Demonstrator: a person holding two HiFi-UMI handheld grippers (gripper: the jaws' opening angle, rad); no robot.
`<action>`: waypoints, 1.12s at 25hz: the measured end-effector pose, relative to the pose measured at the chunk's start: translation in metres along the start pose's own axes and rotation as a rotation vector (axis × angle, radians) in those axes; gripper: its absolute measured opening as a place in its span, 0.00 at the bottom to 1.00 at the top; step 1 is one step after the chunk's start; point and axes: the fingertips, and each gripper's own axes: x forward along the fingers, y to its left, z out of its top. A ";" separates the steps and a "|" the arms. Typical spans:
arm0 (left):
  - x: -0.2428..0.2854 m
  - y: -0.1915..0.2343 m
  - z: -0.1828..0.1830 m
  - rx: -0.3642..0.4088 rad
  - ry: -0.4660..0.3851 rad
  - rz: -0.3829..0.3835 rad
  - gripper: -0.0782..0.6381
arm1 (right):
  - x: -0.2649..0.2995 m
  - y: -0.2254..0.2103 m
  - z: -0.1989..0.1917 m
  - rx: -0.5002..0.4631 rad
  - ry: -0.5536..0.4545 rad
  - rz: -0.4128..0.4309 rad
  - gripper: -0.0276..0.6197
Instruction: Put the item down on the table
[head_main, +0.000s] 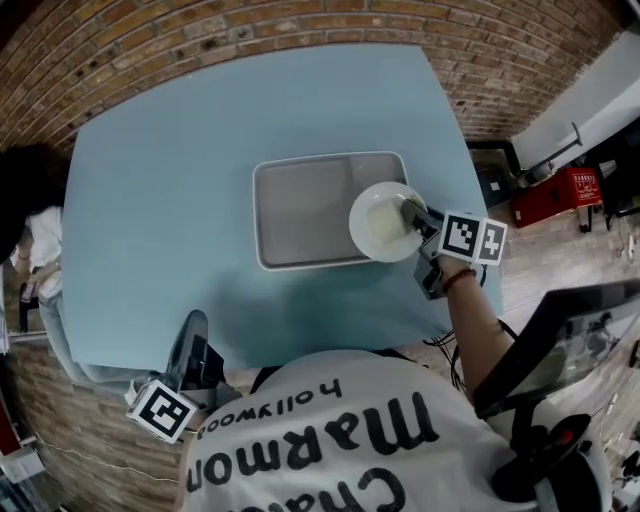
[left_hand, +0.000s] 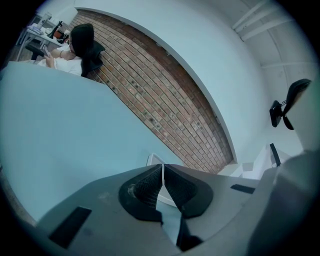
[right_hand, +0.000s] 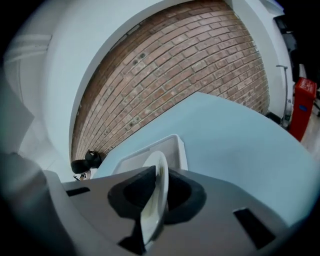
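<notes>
Head view is showing, at the far left, a seated person (head_main: 30, 215) with dark hair, well apart from the work. Next to the right, the left gripper (head_main: 194, 322) is hanging at the near left edge of the light blue table (head_main: 180, 140), its marker cube sitting below that edge. Left gripper view is showing the left gripper (left_hand: 162, 186) with its 2 ribbed pads pressing together and nothing caught between them, only a thin sliver of light running down the seam. Beyond the tips a corner of the grey tray (left_hand: 153, 159) is peeking out. At the middle of the table the tray (head_main: 300, 210) is lying flat, bare over its left part. Over its right end the white plate (head_main: 380, 222) is sitting roughly level, overlapping the tray's right rim; whether it is touching the tray I cannot tell. The right gripper (head_main: 412, 212) is pinching the plate's right edge. Right gripper view is showing the right gripper (right_hand: 159, 192) clamping the plate (right_hand: 160, 170) edge-on between both pads, with the tray (right_hand: 172, 145) lying just beyond. At the far right a red object (head_main: 555, 190) is standing on the floor.
</notes>
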 end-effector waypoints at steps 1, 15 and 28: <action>0.001 0.001 0.000 -0.002 0.000 0.002 0.14 | 0.000 0.001 0.001 -0.019 0.001 -0.005 0.11; 0.006 0.003 -0.004 -0.019 0.004 0.015 0.14 | 0.005 -0.001 0.008 -0.142 -0.004 -0.035 0.13; 0.006 0.001 -0.007 -0.009 0.005 0.004 0.14 | 0.003 -0.010 0.008 -0.251 0.002 -0.115 0.18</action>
